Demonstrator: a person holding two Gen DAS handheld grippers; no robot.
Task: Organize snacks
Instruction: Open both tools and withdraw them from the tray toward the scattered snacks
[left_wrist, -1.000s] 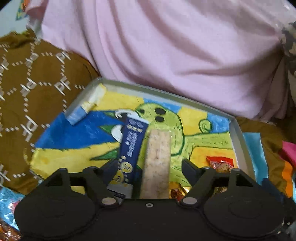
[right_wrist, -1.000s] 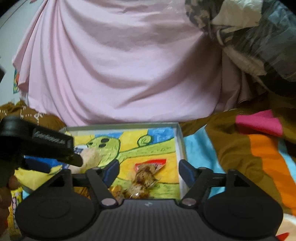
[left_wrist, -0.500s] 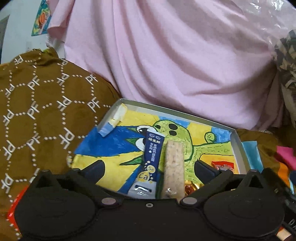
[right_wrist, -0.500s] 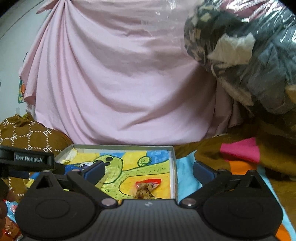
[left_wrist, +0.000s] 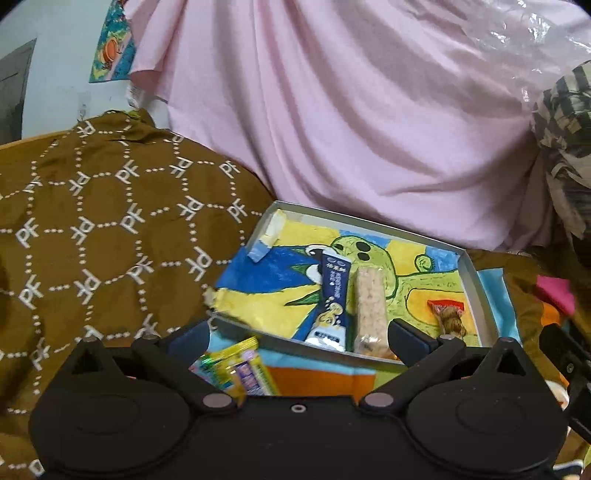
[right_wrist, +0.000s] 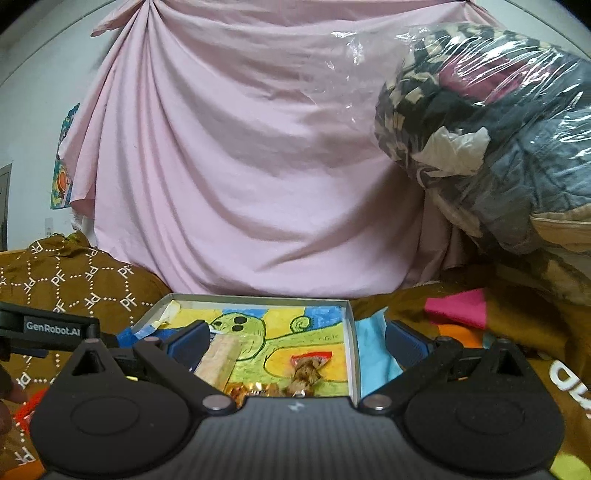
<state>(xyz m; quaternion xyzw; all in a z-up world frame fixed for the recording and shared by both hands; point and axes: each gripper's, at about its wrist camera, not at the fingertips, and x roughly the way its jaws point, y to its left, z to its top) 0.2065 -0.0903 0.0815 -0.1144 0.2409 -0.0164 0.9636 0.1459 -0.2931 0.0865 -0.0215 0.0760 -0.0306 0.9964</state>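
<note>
A shallow grey box (left_wrist: 476, 291) lined with a green-creature painting lies on the bedding. Inside lie a dark blue snack stick (left_wrist: 332, 295), a pale cereal bar (left_wrist: 369, 306) and a brown snack in a red wrapper (left_wrist: 448, 317). My left gripper (left_wrist: 299, 334) hangs open just in front of the box, above a yellow-green packet (left_wrist: 236, 365) that lies outside it. In the right wrist view my right gripper (right_wrist: 297, 338) is open before the box (right_wrist: 351, 332), with the cereal bar (right_wrist: 219, 356), brown snack (right_wrist: 308, 367) and gold-wrapped candies (right_wrist: 251, 389) lying beyond its fingers.
A pink sheet (right_wrist: 240, 166) hangs behind the box. Brown patterned cloth (left_wrist: 92, 240) is heaped at the left. A plastic-wrapped bundle of clothes (right_wrist: 498, 129) rises at the right. Blue, orange and pink fabric (right_wrist: 458, 310) lies under and beside the box.
Both grippers have opened wider and drawn back and up from the box. The cereal bar and the brown snack, earlier between the fingers, now lie free in the box.
</note>
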